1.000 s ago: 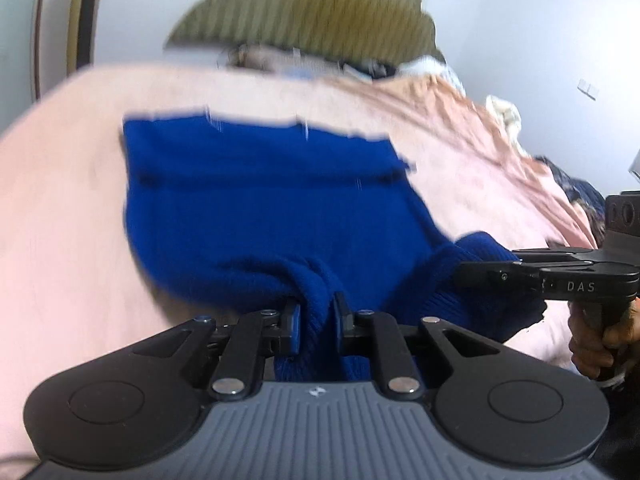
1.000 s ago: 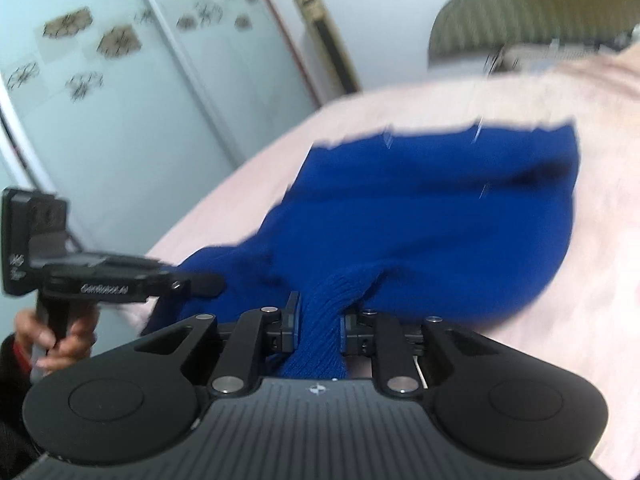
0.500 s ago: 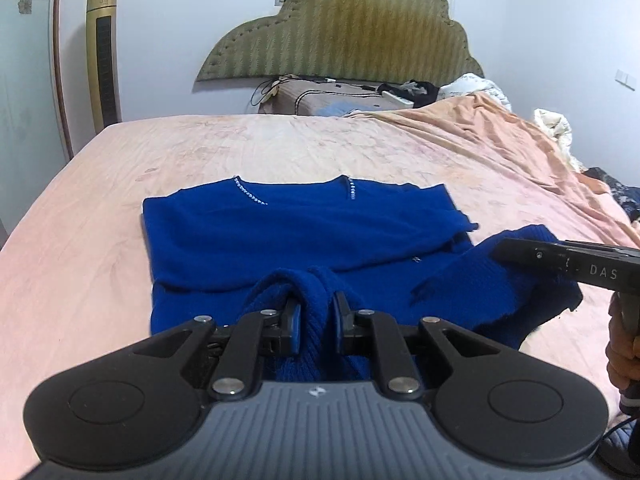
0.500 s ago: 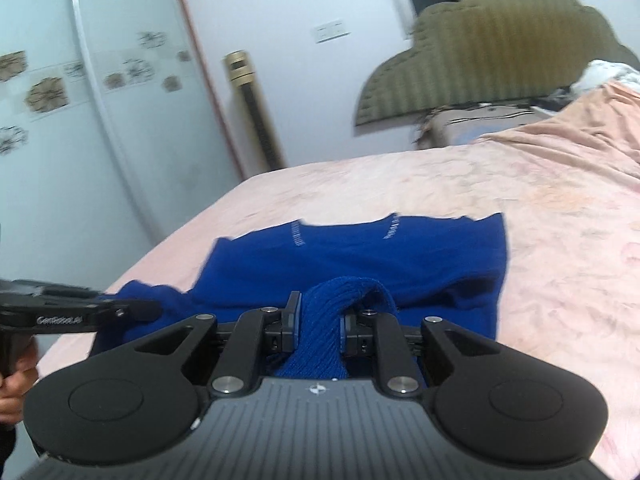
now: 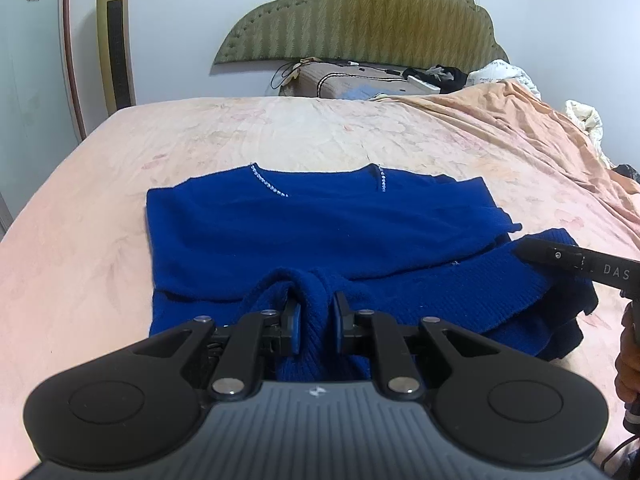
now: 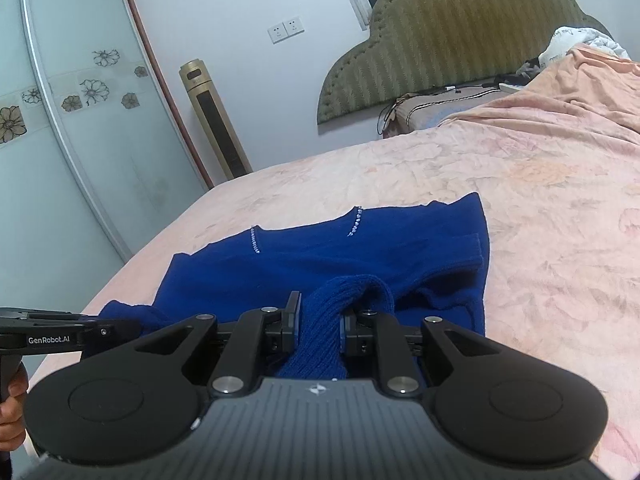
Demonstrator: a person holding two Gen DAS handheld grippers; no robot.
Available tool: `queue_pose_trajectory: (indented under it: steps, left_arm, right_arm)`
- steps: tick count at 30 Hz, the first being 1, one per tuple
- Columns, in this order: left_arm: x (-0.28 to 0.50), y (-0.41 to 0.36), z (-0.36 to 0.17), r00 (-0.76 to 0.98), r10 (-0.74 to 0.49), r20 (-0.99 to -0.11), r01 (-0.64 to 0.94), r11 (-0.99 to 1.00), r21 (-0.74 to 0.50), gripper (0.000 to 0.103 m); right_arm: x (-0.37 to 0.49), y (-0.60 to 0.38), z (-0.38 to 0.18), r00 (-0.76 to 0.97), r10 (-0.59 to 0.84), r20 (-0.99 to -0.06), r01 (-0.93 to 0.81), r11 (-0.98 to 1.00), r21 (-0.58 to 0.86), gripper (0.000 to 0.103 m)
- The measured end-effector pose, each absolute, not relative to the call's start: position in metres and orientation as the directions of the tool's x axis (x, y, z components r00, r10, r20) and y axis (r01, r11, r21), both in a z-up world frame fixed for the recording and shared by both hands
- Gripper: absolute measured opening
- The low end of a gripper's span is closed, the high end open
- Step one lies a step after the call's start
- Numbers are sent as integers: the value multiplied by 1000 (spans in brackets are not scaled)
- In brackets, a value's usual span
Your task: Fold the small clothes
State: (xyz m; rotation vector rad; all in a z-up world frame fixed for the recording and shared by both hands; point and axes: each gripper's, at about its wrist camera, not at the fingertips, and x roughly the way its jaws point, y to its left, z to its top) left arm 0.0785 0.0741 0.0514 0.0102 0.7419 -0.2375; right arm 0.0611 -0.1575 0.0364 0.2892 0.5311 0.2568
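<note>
- Left wrist view shows the blue sweater point(image 5: 320, 220) lying on the pink bedspread point(image 5: 280, 132), its neckline with two short rows of sparkling stones turned toward the headboard point(image 5: 360, 20).
- Its near, ribbed hem is lifted off the bed at two places; the lower edge of the garment drops out of sight behind the gripper bodies in both views, so I cannot see how much of it hangs below.
- Left gripper point(image 5: 316, 320) has its jaws nearly closed on a bunched ridge of that ribbed hem; the blue pads press the knit from both sides.
- Right gripper point(image 6: 318, 320) is likewise clamped, almost closed, on a raised fold of the hem on the other side, as the right wrist view shows.
- Each gripper also appears side-on in the other's view, at the frame edge and cut off, its tips buried in blue fabric so the pinch itself is hidden there.
- Only parts of the person's hands show: a few fingers on a handle at the far edge of each view.
- On the right side of the sweater a sleeve seems folded across the body; the layers merge in the dark blue and are hard to separate.
- Beyond the bed stand a gold tower unit point(image 5: 114, 36) and a pillow point(image 5: 352, 80) with cables and dark items that are too small to identify.
</note>
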Motion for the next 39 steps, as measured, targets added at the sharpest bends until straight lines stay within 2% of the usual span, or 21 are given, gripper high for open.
queue_pose_trajectory:
  steps: [5,11,18,21,26,31,35,36,37,39]
  left_arm:
    - [96,76,55,727,-216,-652,192,975,-109,15]
    - [130,69,53,748,-171,-641,182,982,-51,15]
    - [171,57,32,741,-108,-663,177,983,39,15]
    - [183,58,21,718,-116,-687,171,985,12,16]
    - [194,81,7,662,-201,-722,147,980,-137,19]
    - [190,112,-2,621,-277,-733,93,955,-282,37]
    - [177,120,-3,622,-300,-723,97,946,-308,54]
    - [172,121,-2,620,-311,-720,105,943,-317,60]
    - [168,123,-3,617,-322,-718,110,939,-326,61]
    - [161,124,-6,608,-336,-719,114,934,-340,61]
  right_arm:
    - [76,-158,36,849,294,-440,-147,930,337,20]
    - [108,-162,30,851,277,-447,-105,923,371,20]
    - [151,-160,10,823,259,-505,-52,921,387,21]
    - [167,-163,-2,793,274,-544,-20,904,426,25]
    - [173,-177,-16,752,336,-567,-1,861,509,40]
    - [162,-198,-22,733,410,-544,-9,804,594,51]
    - [149,-200,-19,719,422,-552,-44,820,571,56]
    - [144,-200,-18,715,427,-554,-60,826,560,62]
    - [141,-199,-17,711,432,-555,-74,831,552,66]
    - [132,-197,-14,709,431,-558,-100,845,525,66]
